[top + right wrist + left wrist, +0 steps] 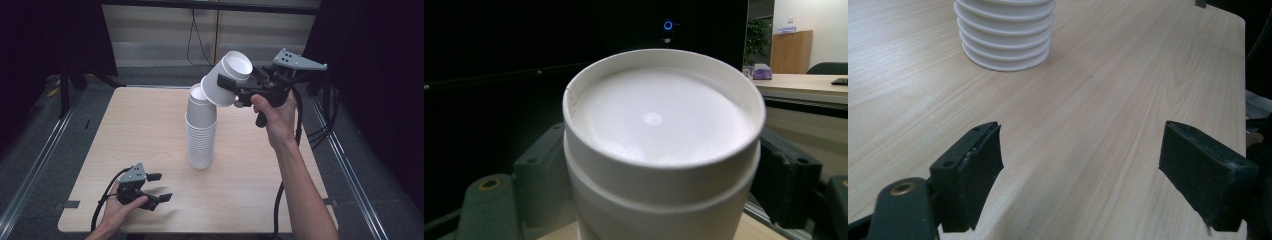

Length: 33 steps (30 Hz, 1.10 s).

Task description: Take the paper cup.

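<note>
Right now the right gripper [235, 85] clamps a tilted cup [227, 80] above the stack [201, 132] mid-tabletop, its mouth touching the stack top. Left gripper [157, 187] sits open, empty, near the front-left corner. Risk: a sideways tug could topple the stack.

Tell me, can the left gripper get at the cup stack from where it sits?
Probably yes. The left gripper rests open on the table, and bare wood lies between it and the cup stack; the right gripper is up high.
</note>
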Motion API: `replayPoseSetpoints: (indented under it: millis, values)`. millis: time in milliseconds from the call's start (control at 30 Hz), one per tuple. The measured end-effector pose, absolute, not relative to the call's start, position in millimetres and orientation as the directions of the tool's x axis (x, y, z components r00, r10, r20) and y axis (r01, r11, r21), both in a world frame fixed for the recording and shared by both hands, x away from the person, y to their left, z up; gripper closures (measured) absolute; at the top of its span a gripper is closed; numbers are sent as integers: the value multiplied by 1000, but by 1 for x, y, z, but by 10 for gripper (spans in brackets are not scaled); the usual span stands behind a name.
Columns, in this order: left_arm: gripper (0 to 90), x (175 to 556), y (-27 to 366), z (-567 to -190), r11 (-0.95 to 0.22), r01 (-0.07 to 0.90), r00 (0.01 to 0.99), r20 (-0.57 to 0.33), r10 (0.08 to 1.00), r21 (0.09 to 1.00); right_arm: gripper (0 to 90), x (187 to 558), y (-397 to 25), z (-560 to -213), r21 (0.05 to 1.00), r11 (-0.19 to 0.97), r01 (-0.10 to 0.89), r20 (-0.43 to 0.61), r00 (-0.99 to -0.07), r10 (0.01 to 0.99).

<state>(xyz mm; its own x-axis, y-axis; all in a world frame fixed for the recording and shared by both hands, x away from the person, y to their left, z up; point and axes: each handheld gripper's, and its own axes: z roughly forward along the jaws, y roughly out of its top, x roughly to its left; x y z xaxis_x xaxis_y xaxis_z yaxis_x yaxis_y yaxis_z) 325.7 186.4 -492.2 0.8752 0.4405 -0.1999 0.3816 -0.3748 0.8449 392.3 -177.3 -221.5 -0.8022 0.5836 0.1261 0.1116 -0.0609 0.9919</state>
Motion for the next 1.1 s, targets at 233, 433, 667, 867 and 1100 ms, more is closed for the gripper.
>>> replayPoseSetpoints:
  millis: [233, 433, 667, 867, 1100]
  values:
    - [170, 325, 184, -494, -373, 400, 874, -225, 431, 837, 205, 388, -189, -227, 991, -65, 117, 132, -782, 609]
    - [170, 328, 189, -489, -366, 386, 863, -191, 468, 847, 205, 379, -203, -228, 992, -62, 114, 127, -771, 623]
    - [169, 329, 190, -486, -343, 389, 854, -195, 483, 855, 205, 368, -213, -240, 991, -42, 125, 123, -761, 638]
    - [162, 329, 186, -481, -329, 382, 853, -194, 484, 864, 205, 362, -217, -251, 990, -19, 140, 120, -758, 642]
    - [161, 329, 181, -478, -325, 380, 858, -198, 475, 866, 205, 357, -220, -268, 985, 0, 171, 131, -754, 643]
